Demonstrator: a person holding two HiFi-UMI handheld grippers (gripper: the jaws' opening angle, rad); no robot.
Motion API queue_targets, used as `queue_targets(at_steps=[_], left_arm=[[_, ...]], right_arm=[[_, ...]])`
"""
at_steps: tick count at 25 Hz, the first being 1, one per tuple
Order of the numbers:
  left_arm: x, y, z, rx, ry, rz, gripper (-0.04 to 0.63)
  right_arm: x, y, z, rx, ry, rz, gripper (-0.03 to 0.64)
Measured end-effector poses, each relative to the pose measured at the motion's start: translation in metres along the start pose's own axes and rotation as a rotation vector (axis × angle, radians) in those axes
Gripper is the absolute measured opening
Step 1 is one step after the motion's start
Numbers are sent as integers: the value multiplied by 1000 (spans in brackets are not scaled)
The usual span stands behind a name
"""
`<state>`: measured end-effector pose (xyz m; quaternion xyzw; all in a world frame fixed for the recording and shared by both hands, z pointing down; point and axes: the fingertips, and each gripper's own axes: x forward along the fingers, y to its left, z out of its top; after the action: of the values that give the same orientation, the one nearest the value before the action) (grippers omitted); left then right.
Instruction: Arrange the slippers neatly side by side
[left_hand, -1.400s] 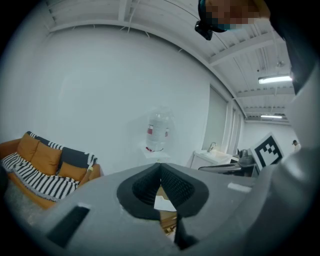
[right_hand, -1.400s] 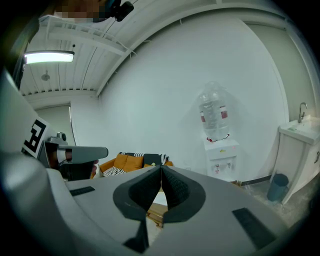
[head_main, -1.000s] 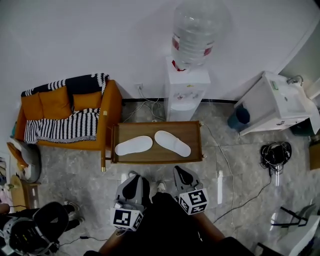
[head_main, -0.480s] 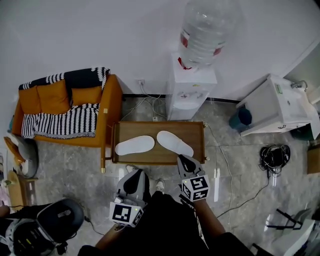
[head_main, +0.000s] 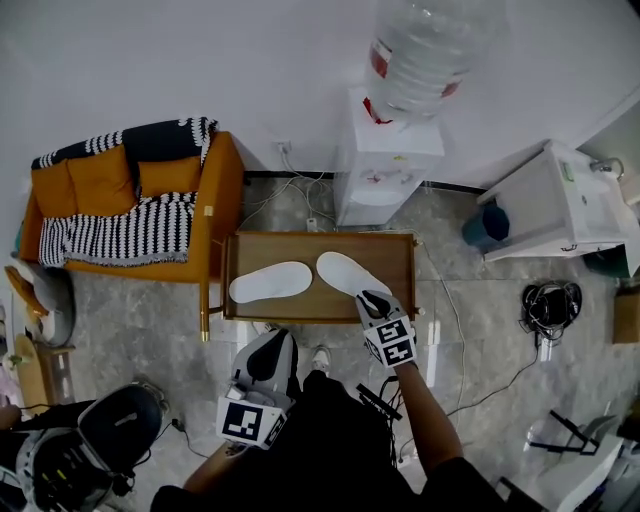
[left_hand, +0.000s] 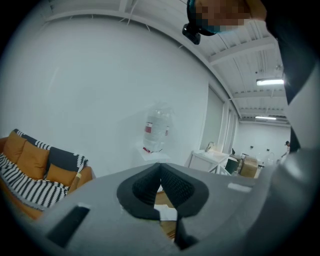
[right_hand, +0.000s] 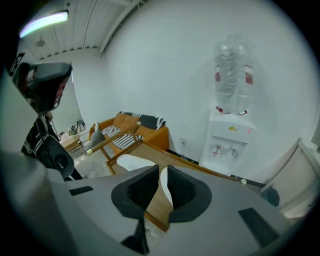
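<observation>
The left claw (head_main: 271, 345) is hanging nearest, short of the desk (head_main: 392, 258), its jaws closed together on nothing. Ahead, the right claw (head_main: 372, 299) is hovering over the desk's front edge, jaws all but closed and empty, just beside the near end of the right slipper (head_main: 348, 276). The left slipper (head_main: 270, 282) is lying crosswise beside it, the 2 splaying, their inner ends near but apart. Both are looking thin, light and floppy. Pinching the sole's rim at 1 end and sliding is likely suiting them better than lifting.
</observation>
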<state>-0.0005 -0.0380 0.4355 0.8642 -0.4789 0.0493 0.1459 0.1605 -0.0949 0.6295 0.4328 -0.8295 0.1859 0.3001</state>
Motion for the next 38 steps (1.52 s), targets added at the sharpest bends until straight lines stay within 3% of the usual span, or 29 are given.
queue_targets(at_steps=[7,11,20,24,30,38], left_arm=[[6,10,-8,-14,27,-11,12],[12,17,-8,-18,24,-16,12],[17,26,-15,-26,19,-23,12],[13,26,-23,-41,77,-23,12],[14,30,-32,-45,100,-26,12],[18,38,-19,-52,49,-24,12]], right_arm=[[46,-9,-44,-115,188,58,90],[71,-19,-61,-234,263,74,95],[114,-41,-93,-341,400,104,95],[122,-45,-104,-386,436,102,95],[136,-47,-113,-409,466,98,95],[141,-51,-113,-403,486,86,52]])
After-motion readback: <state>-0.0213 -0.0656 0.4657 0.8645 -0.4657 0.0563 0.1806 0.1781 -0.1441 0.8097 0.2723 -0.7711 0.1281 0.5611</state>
